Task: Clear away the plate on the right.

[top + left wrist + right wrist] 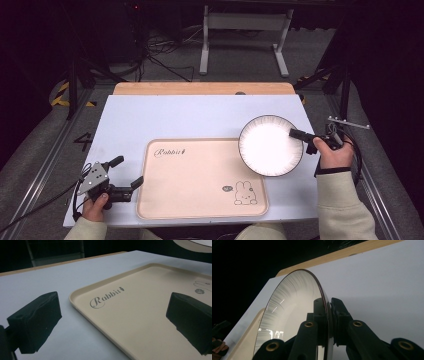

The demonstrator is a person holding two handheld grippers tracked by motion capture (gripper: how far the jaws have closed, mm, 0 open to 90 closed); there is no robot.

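Right gripper point(298, 134): pinching the plate point(267, 145) rim, carrying it over the tray point(200, 200)
Left gripper point(128, 171): jaws spread, waiting near-left

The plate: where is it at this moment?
In the high view the plate is right of centre, pinched at its right rim by the right tool, its left edge overlapping the beige tray's top right corner.

Beige rabbit-print tray point(200, 185), pale blue tabletop point(165, 117); wooden edge point(200, 88) behind
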